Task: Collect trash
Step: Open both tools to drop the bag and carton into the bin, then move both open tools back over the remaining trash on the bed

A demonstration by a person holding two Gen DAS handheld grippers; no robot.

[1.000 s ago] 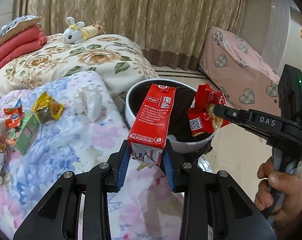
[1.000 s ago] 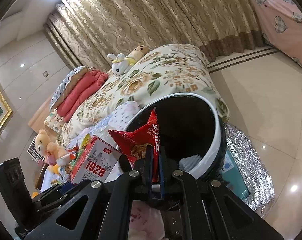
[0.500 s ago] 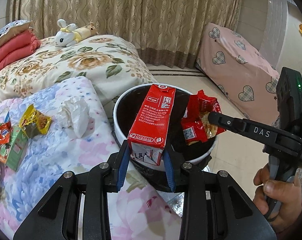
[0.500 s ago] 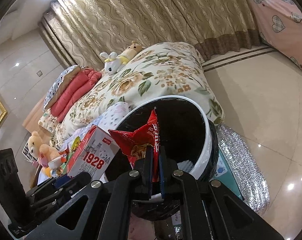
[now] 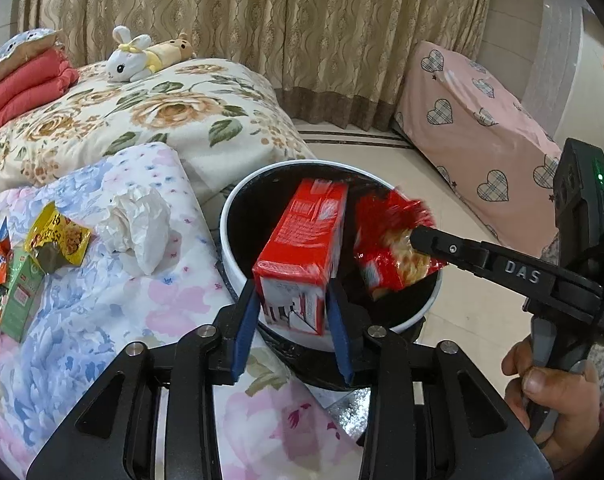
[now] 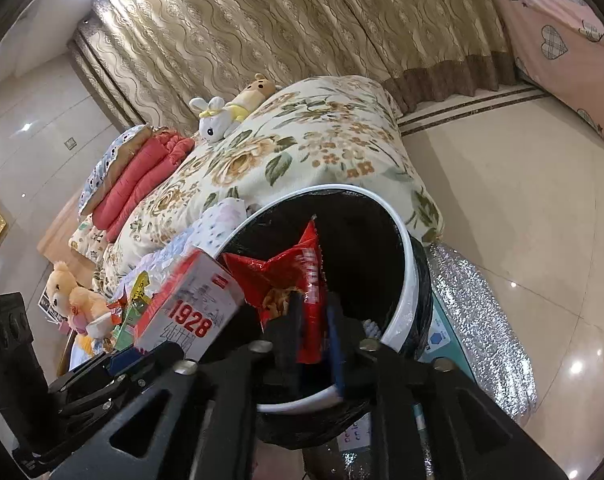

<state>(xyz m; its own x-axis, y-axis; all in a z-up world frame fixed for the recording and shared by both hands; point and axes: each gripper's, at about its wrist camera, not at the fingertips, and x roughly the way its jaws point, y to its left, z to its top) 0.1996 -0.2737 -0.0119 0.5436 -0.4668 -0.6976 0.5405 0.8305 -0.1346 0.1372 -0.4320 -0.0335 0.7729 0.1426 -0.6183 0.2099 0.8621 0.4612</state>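
Observation:
A red milk carton point(image 5: 302, 252) tips forward between the blue pads of my left gripper point(image 5: 292, 320), which have spread apart and no longer press it. It hangs over the white-rimmed bin with a black liner point(image 5: 230, 256). My right gripper point(image 6: 312, 328) has opened slightly; a red snack wrapper point(image 6: 290, 280) sits loose between its pads above the bin point(image 6: 402, 276). The wrapper point(image 5: 390, 248) and the right gripper's fingers point(image 5: 434, 242) also show in the left wrist view. The carton point(image 6: 190, 304) shows at the left of the right wrist view.
On the floral bedspread point(image 5: 102, 320) lie a crumpled tissue point(image 5: 138, 228), a yellow wrapper point(image 5: 58, 240) and green and orange packets point(image 5: 10, 280). A silver mat point(image 6: 482, 320) lies under the bin on the tiled floor. Plush toys point(image 5: 142, 56) sit on the bed.
Both grippers moved over the bin. The left jaws opened and the carton tilts forward into the bin. The right jaws loosened on the wrapper.

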